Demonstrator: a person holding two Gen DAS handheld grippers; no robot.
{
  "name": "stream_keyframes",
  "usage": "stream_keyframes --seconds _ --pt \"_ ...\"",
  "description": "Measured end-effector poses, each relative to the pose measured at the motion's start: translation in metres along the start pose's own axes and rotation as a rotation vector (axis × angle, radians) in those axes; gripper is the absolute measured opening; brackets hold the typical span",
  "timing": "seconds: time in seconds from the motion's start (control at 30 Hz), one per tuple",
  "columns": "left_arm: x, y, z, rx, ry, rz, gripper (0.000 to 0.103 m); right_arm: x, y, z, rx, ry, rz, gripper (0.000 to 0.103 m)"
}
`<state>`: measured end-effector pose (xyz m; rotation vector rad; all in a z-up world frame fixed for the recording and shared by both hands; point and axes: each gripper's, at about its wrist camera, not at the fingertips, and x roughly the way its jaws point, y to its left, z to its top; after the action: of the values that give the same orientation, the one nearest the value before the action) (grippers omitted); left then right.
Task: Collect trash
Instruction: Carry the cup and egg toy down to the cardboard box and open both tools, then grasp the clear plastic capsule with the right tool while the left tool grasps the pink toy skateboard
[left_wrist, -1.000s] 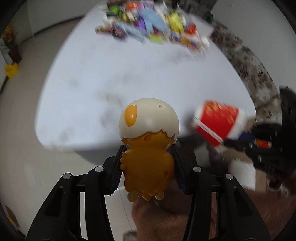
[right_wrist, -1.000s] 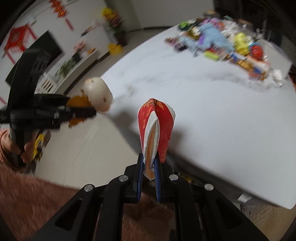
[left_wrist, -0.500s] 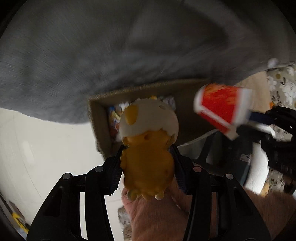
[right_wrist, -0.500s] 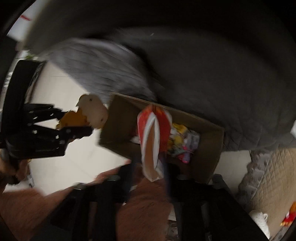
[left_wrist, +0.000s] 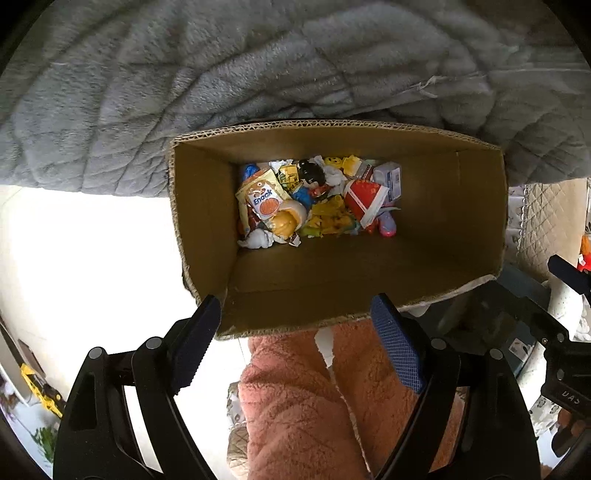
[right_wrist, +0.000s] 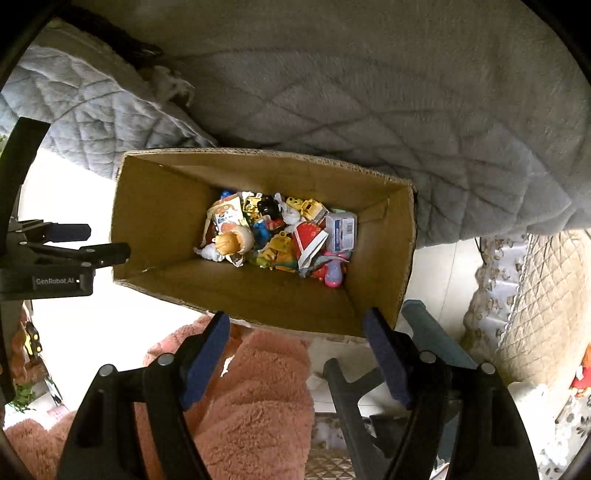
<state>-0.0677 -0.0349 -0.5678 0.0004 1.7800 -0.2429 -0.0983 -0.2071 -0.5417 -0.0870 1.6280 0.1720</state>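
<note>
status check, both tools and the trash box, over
Left tool and right tool opening, nothing between the jaws. Chick toy and red cup lie in cardboard box. Nothing blocking.

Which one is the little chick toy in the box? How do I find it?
Look into the open cardboard box beside the grey quilted blanket. In the trash pile at the bottom, go to the left side, just below the yellow snack packet. The chick toy is the only rounded orange body with a cream eggshell.

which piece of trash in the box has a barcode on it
The small pale box lying at the right end of the pile in the cardboard box; the other pieces show no barcode.
</note>
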Motion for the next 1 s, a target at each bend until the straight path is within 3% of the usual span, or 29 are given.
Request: stream_keyframes --seconds 0.13,0.27,0.37,0.4,0.43,0.5,0.6,0.7,0.87,1.0 --pt "-0.051 -0.006 -0.015 0.044 -0.06 -0.031 0.081 -0.042 0.011 0.006 -0.037 -0.041 0.05 0.074" --pt "-0.135 -0.006 -0.048 0.116 -0.159 -0.045 0.081 -0.134 0.033 -0.001 -0.17 -0.157 0.125 0.074" --pt "-0.219 0.007 -0.079 0.121 -0.313 -0.05 0.081 -0.217 0.048 -0.006 -0.237 -0.305 0.178 0.077" --pt "-0.247 0.012 -0.087 0.11 -0.38 -0.039 0.082 -0.24 0.051 -0.005 -0.244 -0.36 0.192 0.084" --pt "-0.266 0.015 -0.092 0.097 -0.432 -0.021 0.085 -0.264 0.054 -0.002 -0.247 -0.425 0.205 0.089" --pt "-0.31 0.024 -0.099 0.044 -0.561 0.016 0.091 -0.294 0.059 0.011 -0.245 -0.518 0.222 0.09" --pt "-0.352 0.032 -0.095 -0.032 -0.707 0.083 0.091 -0.326 0.068 0.058 -0.242 -0.653 0.21 0.099" --pt "-0.376 0.039 -0.084 -0.081 -0.796 0.129 0.091 -0.335 0.078 0.121 -0.235 -0.73 0.135 0.097" --pt "-0.399 0.045 -0.071 -0.132 -0.84 0.132 0.091 -0.328 0.067 0.254 -0.054 -0.751 0.094 0.097" --pt "-0.399 0.05 -0.067 -0.147 -0.834 0.147 0.091 -0.315 0.061 0.332 -0.028 -0.721 -0.032 0.097"
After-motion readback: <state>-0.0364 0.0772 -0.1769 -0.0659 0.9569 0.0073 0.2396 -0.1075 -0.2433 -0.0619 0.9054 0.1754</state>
